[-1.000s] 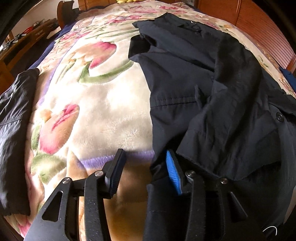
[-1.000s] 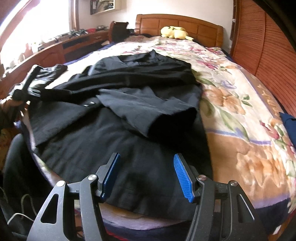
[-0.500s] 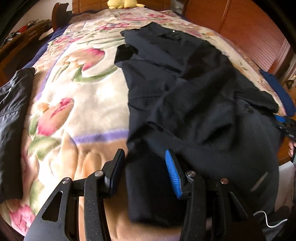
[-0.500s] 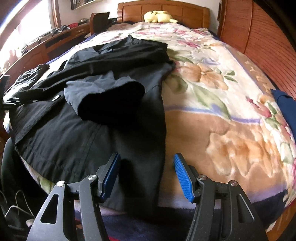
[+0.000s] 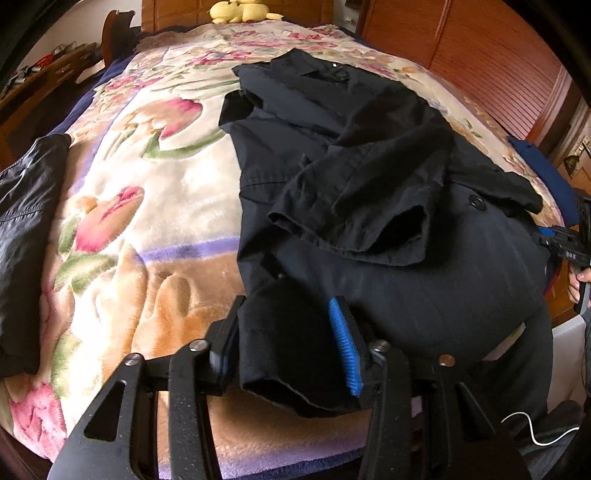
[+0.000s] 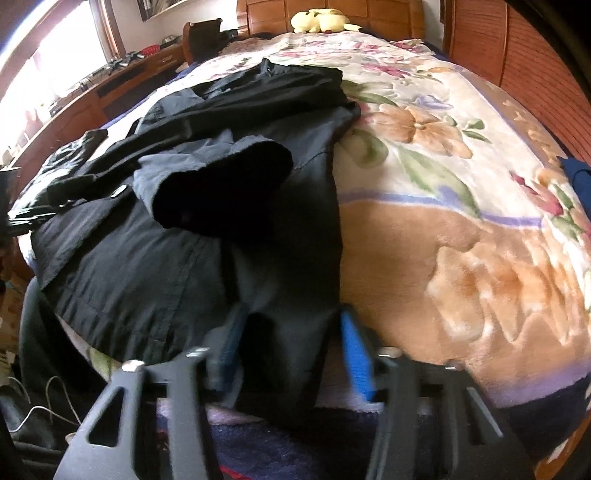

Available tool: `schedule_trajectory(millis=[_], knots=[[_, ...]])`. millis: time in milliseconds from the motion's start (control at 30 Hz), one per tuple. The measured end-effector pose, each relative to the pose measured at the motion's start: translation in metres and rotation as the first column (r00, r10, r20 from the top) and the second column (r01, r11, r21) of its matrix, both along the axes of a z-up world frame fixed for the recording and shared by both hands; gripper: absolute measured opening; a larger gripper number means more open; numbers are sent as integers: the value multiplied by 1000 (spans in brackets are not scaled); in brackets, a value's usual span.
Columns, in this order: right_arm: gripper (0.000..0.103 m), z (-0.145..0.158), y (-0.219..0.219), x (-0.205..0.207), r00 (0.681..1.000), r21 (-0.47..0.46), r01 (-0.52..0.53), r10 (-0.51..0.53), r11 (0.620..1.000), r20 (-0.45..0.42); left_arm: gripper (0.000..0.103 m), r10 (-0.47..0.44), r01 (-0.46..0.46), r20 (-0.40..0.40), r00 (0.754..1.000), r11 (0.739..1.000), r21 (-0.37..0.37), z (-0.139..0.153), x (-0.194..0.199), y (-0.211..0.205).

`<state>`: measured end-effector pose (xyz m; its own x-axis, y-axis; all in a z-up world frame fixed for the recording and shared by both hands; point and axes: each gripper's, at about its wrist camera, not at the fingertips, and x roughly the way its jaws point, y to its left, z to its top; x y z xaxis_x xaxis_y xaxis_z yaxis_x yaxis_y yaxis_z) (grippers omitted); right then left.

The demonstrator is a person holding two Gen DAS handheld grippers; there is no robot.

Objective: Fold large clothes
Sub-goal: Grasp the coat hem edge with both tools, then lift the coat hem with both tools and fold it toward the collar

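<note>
Coat (image 5: 388,177), black, lies spread on the floral blanket (image 5: 147,206) ahead of both jaws. Left gripper (image 5: 291,347) stands wide open with the hem corner between its fingers; right gripper (image 6: 291,354) likewise straddles hem fabric, open.

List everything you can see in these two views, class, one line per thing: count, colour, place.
Large black button-front coat: one, black, spread on the bed, both sleeves folded over its front.
Floral plush blanket: one, cream, pink, tan, covering the bed.
Yellow plush toy: one, yellow, at the wooden headboard.
Dark quilted garment: one, black, bed's left edge.
Blue cloth: one, blue, bed's right edge.
Left claw: one, black, blue pads, open around the coat's hem corner.
Right claw: one, black, blue pads, open around the other hem corner.
</note>
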<state>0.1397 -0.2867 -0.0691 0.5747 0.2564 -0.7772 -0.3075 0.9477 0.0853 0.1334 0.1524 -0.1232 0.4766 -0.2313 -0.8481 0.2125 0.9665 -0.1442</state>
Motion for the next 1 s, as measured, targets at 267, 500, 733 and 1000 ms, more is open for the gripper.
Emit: schedule_trajectory(millis=[267,500,733,1000], knots=[[3,34,-8,-24,992,45,-3,-2,999,130,6,-18,21,126,992,1000,-22,48,-23,-8],[3,92,-10,-48,964,71,-23,3,997,268,5,-32,38,272,962,999,-18,118,-34,-18],[3,118,-24,-93,941,100,-29,-7,995,339,5,-45,59,365,930,998,-29,160,-62,-14],[3,148,-41,-157,900,107,-28,-22,994,435,5,-49,75,483,874,997,-34,206,-105,-15]])
